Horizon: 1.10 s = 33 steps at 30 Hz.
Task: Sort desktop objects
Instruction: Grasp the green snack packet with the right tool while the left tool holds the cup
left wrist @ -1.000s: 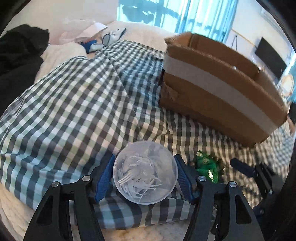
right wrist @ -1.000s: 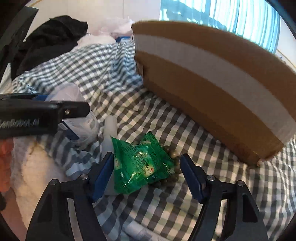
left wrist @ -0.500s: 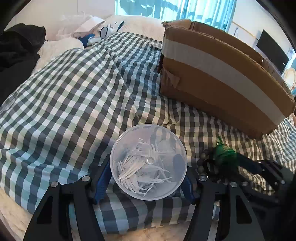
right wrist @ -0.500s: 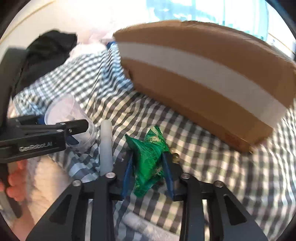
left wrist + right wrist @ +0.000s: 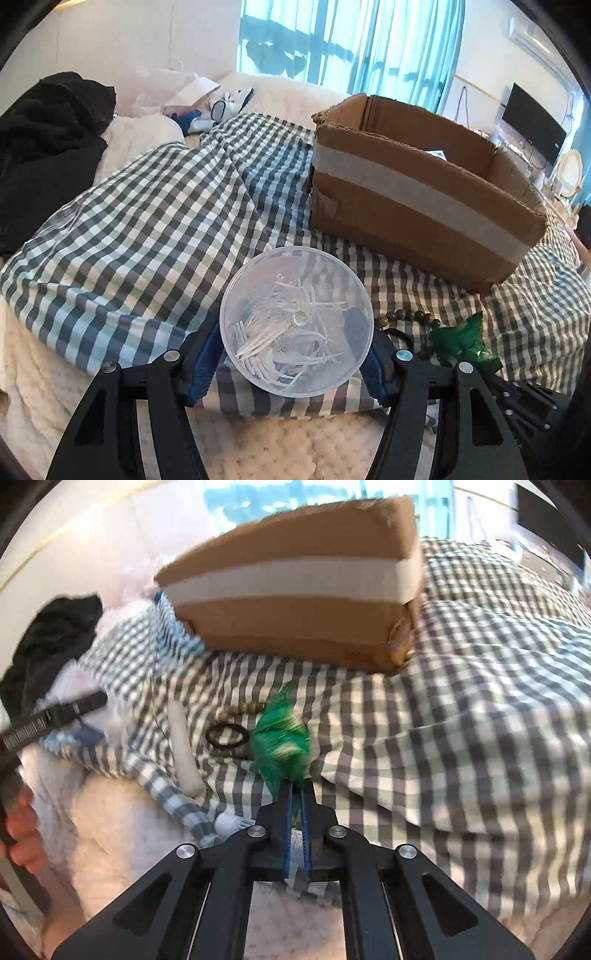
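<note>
Both grippers are loaded and nothing they carry has reached the cardboard box (image 5: 417,192) yet, so the sorting looks to be at an early or middle stage. The left gripper (image 5: 295,354) has its fingers set wide around a clear round tub of floss picks (image 5: 295,328), held above the checked bedspread (image 5: 147,221) short of the box. The right gripper (image 5: 295,805) has its fingers pinched nearly together on a green foil sachet (image 5: 280,738), lifted in front of the box's taped side.

Left on the bed are a string of brown beads (image 5: 240,710), a dark hair tie (image 5: 226,735) just beside it, and a white tube (image 5: 183,749) lying near the bedspread's edge. The box stands open; a scrap of white printed label shows inside, and what else it holds I cannot tell.

Writing: white lettering runs along the left gripper's arm in the right wrist view, too blurred to read. A small barcode label peeks out near the white tube's end. Print on the sachet is unreadable.
</note>
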Tool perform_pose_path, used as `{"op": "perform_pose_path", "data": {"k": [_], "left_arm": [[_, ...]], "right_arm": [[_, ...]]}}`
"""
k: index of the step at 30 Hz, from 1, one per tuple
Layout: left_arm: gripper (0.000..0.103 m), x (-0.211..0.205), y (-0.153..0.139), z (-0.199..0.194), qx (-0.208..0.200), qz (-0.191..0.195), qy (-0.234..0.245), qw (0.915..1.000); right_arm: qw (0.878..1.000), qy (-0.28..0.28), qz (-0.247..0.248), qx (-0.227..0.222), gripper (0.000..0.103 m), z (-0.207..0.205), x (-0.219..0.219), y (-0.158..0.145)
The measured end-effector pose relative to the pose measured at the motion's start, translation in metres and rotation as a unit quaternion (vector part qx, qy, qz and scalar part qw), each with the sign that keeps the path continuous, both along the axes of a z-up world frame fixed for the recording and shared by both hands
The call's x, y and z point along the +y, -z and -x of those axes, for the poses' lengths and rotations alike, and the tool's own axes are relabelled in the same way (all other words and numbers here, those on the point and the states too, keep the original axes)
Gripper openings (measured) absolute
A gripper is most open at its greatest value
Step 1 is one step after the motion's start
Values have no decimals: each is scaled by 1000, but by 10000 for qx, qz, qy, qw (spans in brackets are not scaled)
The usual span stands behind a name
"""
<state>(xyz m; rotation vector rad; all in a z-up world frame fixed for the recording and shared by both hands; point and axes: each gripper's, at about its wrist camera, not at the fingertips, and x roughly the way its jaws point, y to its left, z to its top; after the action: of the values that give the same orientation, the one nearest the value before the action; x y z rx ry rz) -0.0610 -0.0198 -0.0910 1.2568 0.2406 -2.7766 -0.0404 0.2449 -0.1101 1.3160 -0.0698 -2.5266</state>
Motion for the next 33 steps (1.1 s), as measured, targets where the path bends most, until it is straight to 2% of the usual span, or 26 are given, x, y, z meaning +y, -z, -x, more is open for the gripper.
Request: {"op": "perform_pose_path", "data": {"k": [4, 7, 9, 11, 14, 15, 17, 19, 21, 26, 27, 28, 31, 33], "left_arm": [[67, 1, 1, -6, -16, 89, 87, 9999], [67, 3, 3, -8, -23, 153, 211, 9997], [67, 1, 6, -7, -63, 127, 268, 9995], [67, -4, 9, -7, -73, 1, 254, 9997], [67, -16, 11, -6, -49, -257, 172, 9995], [67, -19, 13, -6, -56, -299, 141, 9994], [66, -27, 22, 0, -322, -494, 109, 9982], [66, -37, 30, 6, -508, -995, 71, 9937], [66, -44, 30, 10, -476, -1210, 4, 9915], [65, -44, 29, 16, -351, -1128, 52, 9930], [65, -44, 29, 17, -341, -1134, 43, 9930], [65, -46, 29, 18, -329, -1154, 31, 9928], [65, -46, 29, 21, -297, -1164, -15, 9928], [64, -45, 28, 24, -287, -1142, -38, 9930]], "right_arm": [[9999, 95, -75, 3, 3, -4, -10, -17], [9992, -51, -393, -96, 4, -7, -31, -17], [9987, -117, -466, -141, 17, -6, -38, -16], [9988, -146, -450, -116, 51, -3, -45, -18], [9986, -244, -456, 76, 60, -1, -56, -24], [9983, -294, -500, 40, 60, 1, -59, -21], [9975, -349, -591, -136, 60, 6, -64, -9], [9960, -405, -724, -328, 60, 14, -68, 5], [9943, -447, -864, -434, 60, 21, -69, 16], [9908, -564, -978, -744, 62, 38, -71, 47], [9909, -549, -995, -726, 59, 39, -70, 50], [9918, -470, -998, -649, 49, 39, -68, 50], [9964, -406, -663, -343, 33, 33, -59, 39], [9977, -351, -583, -74, 33, 25, -53, 28]]}}
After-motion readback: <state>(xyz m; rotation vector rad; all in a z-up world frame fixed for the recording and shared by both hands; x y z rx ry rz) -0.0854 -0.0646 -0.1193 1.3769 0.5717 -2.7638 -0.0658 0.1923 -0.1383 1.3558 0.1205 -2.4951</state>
